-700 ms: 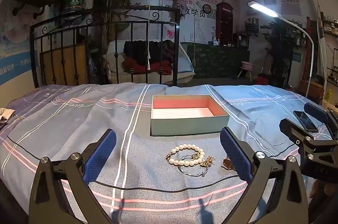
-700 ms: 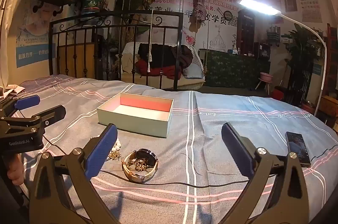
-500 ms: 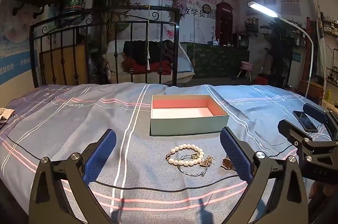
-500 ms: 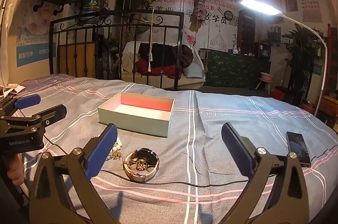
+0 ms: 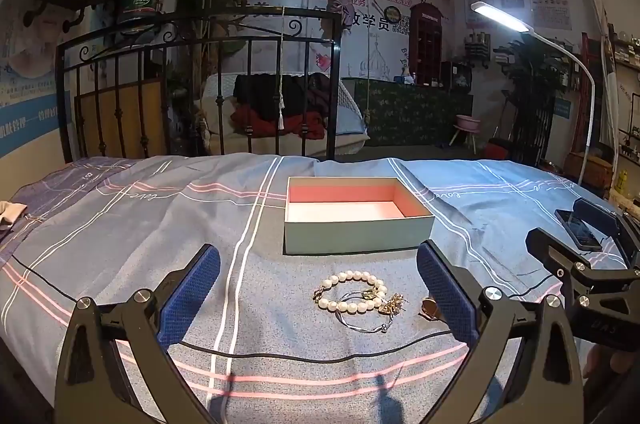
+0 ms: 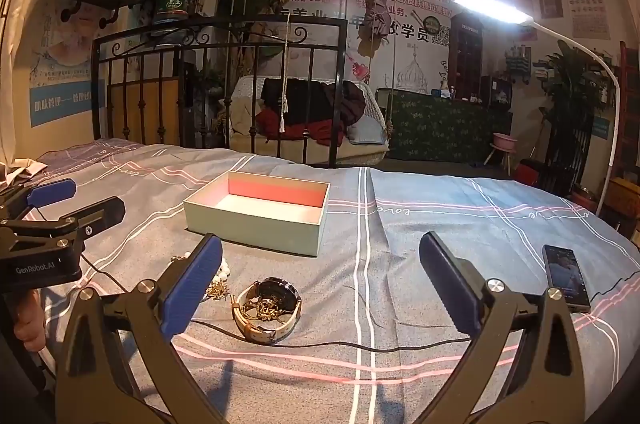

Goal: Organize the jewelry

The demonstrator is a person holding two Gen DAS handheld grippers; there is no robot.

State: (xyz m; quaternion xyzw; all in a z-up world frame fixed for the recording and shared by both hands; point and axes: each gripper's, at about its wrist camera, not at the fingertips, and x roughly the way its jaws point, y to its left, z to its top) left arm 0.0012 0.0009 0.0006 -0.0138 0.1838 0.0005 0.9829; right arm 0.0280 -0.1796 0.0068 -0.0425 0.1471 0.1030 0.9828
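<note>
Both sets of fingers spread wide, empty: left gripper (image 5: 318, 298), right gripper (image 6: 320, 290).
White pearl bead bracelet (image 5: 352, 291) on bed, 6 o'clock of open pale-green cardboard box (image 5: 356, 220).
Probably light, limp, slippery; pinch across bead strand.
Gold-cased leather-strap watch (image 6: 267, 310) at 3 o'clock of pearls: likely heavier, stiffer; grip strap.

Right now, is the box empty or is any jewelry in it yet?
Empty. The box shows only bare white floor in both views; the pearl bracelet and watch lie on the bedspread.
</note>
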